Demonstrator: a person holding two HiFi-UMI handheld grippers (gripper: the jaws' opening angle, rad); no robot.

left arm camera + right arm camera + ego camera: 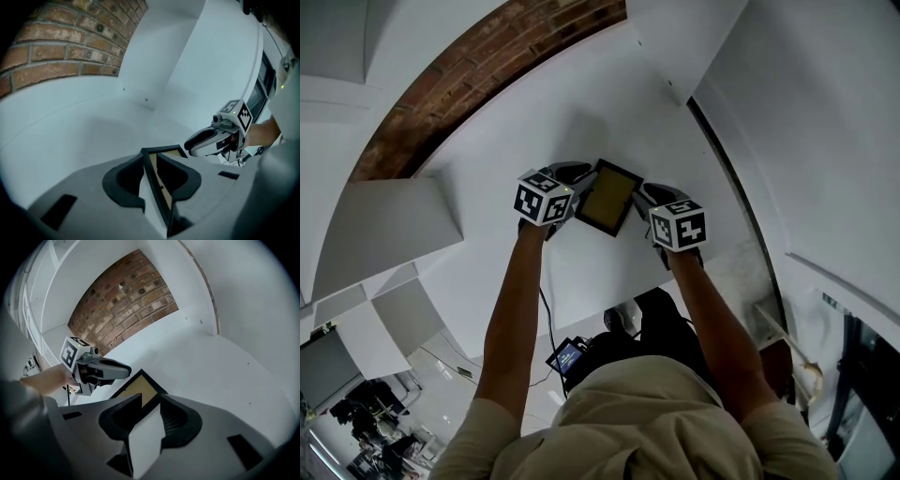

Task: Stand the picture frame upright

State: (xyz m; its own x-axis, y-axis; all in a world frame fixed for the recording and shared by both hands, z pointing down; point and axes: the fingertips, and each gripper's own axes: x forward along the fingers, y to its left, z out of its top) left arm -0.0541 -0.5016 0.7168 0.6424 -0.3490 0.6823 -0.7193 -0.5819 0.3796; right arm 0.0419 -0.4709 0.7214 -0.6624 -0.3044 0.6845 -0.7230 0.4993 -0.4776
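- A lab-like workroom: a white table point(581, 122) boxed in by white panels point(384, 220), with a brick wall point(487, 66) at upper left.
- Monitor point(323, 370) and cables point(441, 361) at lower left.

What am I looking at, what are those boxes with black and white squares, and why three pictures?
A person holds two two-jaw grippers; each marked cube is part of one. The head view looks down from a camera on the person's head. The other two come from cameras riding on the grippers, looking along their jaws. On the white table lies a black picture frame. The left gripper is clamped on one edge. The right gripper is at the opposite edge; whether it grips is unclear.
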